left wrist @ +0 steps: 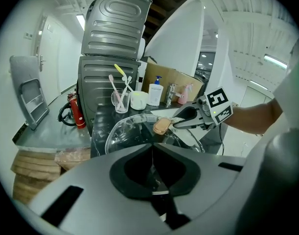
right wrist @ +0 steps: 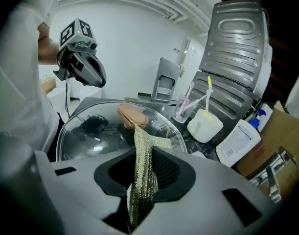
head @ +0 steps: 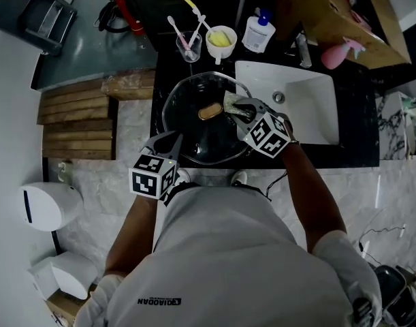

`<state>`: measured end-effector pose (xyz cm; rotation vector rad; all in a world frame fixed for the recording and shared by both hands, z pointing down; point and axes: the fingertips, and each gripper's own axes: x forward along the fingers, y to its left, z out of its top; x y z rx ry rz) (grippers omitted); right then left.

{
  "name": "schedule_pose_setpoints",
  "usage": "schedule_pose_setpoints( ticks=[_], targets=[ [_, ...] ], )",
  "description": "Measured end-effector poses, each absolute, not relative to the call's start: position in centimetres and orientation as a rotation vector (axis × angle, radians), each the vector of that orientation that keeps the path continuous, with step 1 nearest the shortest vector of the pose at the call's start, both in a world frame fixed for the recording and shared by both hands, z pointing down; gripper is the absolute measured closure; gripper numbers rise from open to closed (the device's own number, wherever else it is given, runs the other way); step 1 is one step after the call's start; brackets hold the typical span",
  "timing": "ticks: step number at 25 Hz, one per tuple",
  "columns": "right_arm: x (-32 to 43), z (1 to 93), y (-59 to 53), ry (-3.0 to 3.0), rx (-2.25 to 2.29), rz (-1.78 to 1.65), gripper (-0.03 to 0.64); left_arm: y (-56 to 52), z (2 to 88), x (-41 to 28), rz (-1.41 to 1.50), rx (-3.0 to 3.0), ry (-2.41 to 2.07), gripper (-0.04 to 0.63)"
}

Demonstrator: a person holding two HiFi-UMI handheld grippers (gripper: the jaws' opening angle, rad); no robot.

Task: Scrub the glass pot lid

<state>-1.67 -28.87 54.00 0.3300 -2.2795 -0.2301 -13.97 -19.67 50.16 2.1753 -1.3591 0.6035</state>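
Note:
The round glass pot lid [head: 194, 138] lies on the black counter beside the sink, its tan knob [head: 210, 111] on top. My left gripper [head: 175, 140] is shut on the lid's near rim; in the left gripper view the jaws [left wrist: 151, 148] pinch the thin glass edge [left wrist: 125, 131]. My right gripper [head: 236, 107] reaches in from the right, shut on a glittery yellow-green scrub cloth [right wrist: 142, 175]. The cloth's free end [head: 230, 101] rests on the lid [right wrist: 90, 131] just beside the knob [right wrist: 131, 115].
A white sink basin [head: 310, 107] sits right of the lid. Behind stand a glass with toothbrushes [head: 188, 46], a white mug [head: 221, 43], a soap bottle [head: 259, 33], a pink spray bottle [head: 340, 52] and a cardboard box [head: 330, 12]. Wooden pallets [head: 75, 121] lie at left.

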Motion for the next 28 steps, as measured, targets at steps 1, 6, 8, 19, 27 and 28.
schedule_pose_setpoints(
  ticks=[1,6,8,19,27,28],
  targets=[
    [-1.6,54.0,-28.7,-2.277,0.356,-0.216,0.520,-19.7,50.2,-14.0,0.624,2.190,-1.347,0.577],
    [-1.1,54.0,-27.8,-2.248,0.483,-0.156,0.520,-20.0,50.6,-14.3,0.698,2.248,-1.275,0.577],
    [-1.1,53.9,-27.5,-2.235,0.522,-0.139,0.520,-20.1,50.7,-14.2,0.707,2.267,-1.248,0.577],
    [-1.3,53.7,-25.8,-2.226,0.766,0.044,0.514,-19.3,51.2,-14.4,0.696,2.308,-1.153,0.577],
    [-3.0,53.5,-23.9,-2.219,0.784,0.075,0.514,-18.9,51.3,-14.7,0.690,2.331,-1.134,0.577],
    [-3.2,53.5,-23.6,-2.221,0.782,0.080,0.513,-18.9,51.3,-14.7,0.687,2.335,-1.132,0.577]
  ],
)
